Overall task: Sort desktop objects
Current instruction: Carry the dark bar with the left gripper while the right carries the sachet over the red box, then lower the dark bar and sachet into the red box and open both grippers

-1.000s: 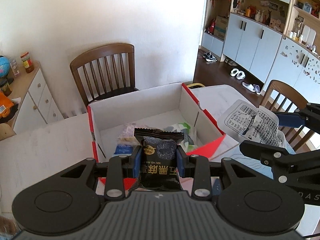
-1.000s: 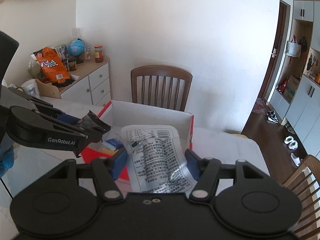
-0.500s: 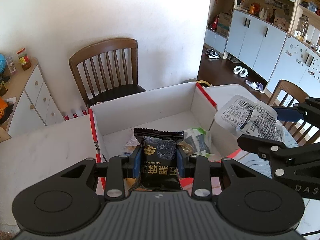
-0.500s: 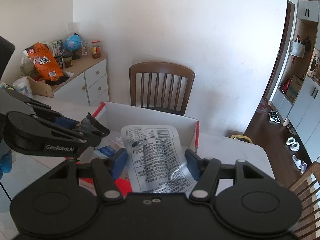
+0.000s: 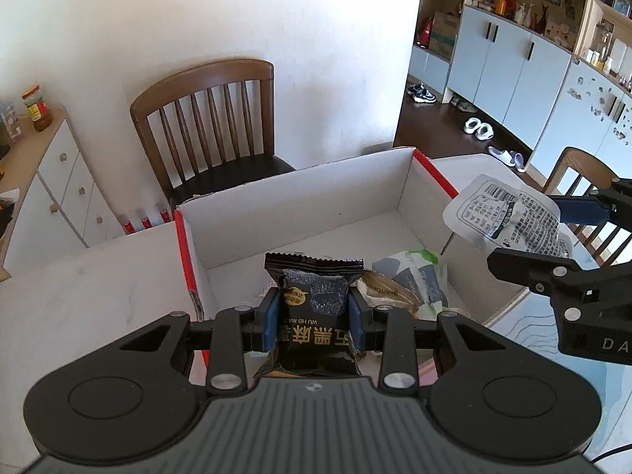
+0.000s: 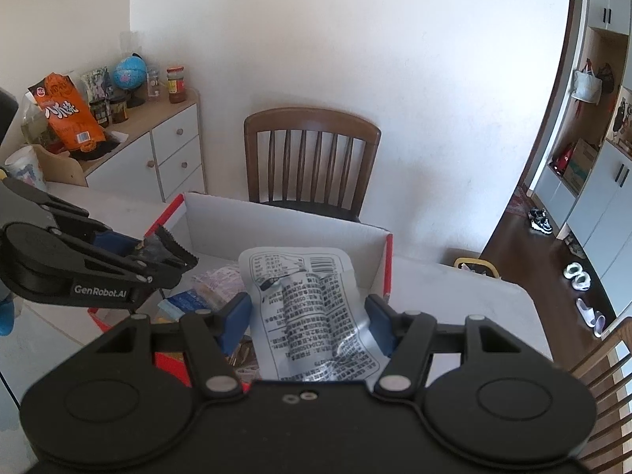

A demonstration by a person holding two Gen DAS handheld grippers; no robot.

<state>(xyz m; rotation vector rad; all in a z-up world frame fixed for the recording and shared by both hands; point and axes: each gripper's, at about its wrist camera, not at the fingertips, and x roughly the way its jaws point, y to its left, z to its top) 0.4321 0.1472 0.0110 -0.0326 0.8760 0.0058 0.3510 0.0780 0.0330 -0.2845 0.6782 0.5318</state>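
My left gripper (image 5: 314, 310) is shut on a black snack packet (image 5: 315, 308) with gold lettering, held over the near edge of an open white cardboard box (image 5: 300, 193) with red-edged flaps. My right gripper (image 6: 308, 318) is shut on a silvery printed pouch (image 6: 308, 300), above the box's right side (image 6: 379, 260). In the left wrist view the pouch (image 5: 501, 213) hangs at the right, over the box wall. In the right wrist view the black packet (image 6: 158, 247) shows at the left. Several wrapped snacks (image 5: 407, 280) lie inside the box.
A wooden chair (image 5: 209, 118) stands behind the table, and another chair (image 5: 580, 173) at the right. A white cabinet (image 6: 158, 150) with an orange bag (image 6: 65, 112), a globe and jars is at the left. The white tabletop (image 5: 79, 288) extends left of the box.
Both grippers have moved forward and down over the box, each still gripping its packet. The box looms larger and its inside shows more.
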